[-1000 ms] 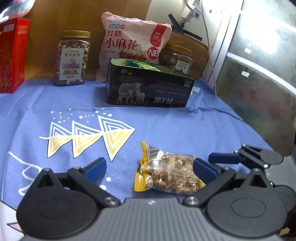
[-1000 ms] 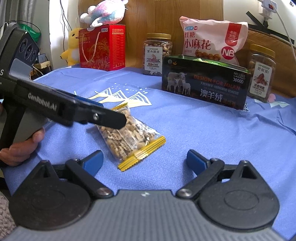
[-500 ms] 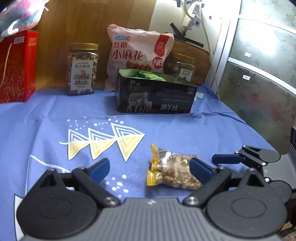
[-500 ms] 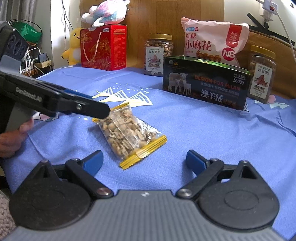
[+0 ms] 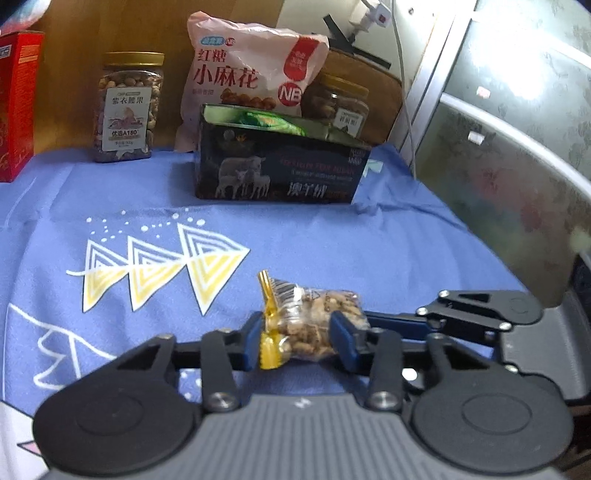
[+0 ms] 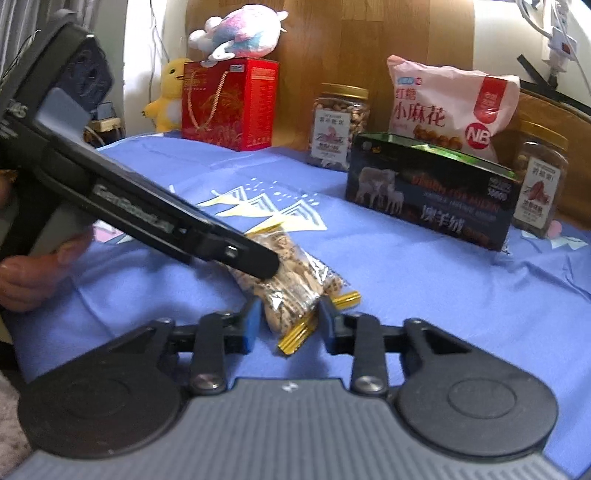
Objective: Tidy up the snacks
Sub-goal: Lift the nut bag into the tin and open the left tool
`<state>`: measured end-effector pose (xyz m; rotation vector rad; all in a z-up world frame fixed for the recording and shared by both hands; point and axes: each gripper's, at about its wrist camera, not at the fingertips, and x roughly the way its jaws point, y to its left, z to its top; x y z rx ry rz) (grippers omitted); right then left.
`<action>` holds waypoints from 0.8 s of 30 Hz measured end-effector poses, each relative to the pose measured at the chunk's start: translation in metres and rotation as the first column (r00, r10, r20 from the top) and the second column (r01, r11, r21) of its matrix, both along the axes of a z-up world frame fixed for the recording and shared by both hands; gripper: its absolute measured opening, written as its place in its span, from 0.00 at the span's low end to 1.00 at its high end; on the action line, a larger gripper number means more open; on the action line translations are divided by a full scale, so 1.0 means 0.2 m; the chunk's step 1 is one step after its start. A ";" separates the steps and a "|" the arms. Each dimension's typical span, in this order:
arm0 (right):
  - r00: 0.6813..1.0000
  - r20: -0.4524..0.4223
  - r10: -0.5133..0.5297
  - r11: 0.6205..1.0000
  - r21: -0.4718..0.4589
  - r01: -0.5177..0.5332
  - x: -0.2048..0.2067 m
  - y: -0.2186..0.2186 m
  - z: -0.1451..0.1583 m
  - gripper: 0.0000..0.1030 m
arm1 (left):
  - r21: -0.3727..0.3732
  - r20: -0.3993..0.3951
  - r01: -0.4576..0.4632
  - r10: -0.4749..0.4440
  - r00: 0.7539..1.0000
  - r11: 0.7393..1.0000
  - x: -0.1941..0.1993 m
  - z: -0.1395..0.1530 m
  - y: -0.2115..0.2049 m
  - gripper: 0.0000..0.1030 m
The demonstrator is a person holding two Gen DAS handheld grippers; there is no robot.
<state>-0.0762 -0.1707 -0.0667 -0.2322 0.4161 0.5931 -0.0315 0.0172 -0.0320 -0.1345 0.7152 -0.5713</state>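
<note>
Since the earlier frame both claws have just been closing, and now each pinches one end of the snack packet. Left gripper and right gripper both tilt down over the blue cloth. The packet's long axis runs between them. Only the right view shows the hand and plush toys.

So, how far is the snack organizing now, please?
Done: green packets already sit in the open dark box. In hand: both jaws have just been closing; left gripper and right gripper each pinch one end of the nut packet, on the cloth. Left: moving it to the box, probably.
</note>
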 end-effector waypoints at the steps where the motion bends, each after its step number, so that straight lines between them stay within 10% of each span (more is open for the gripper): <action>1: 1.000 -0.003 -0.009 1.000 0.015 0.009 0.02 -0.01 0.01 0.30 | -0.014 0.007 0.006 -0.006 1.000 1.000 0.01 0.02 0.00 0.34; 11: 0.952 0.280 -0.119 0.993 0.049 0.110 0.26 -0.08 0.32 0.27 | 0.056 0.250 0.025 -0.039 0.968 0.998 0.29 0.40 -0.21 0.34; 24: 0.925 0.245 -0.290 0.957 0.058 0.285 0.81 -0.28 0.31 0.43 | 0.157 0.166 -0.044 0.018 0.986 0.987 0.92 0.23 -0.49 0.40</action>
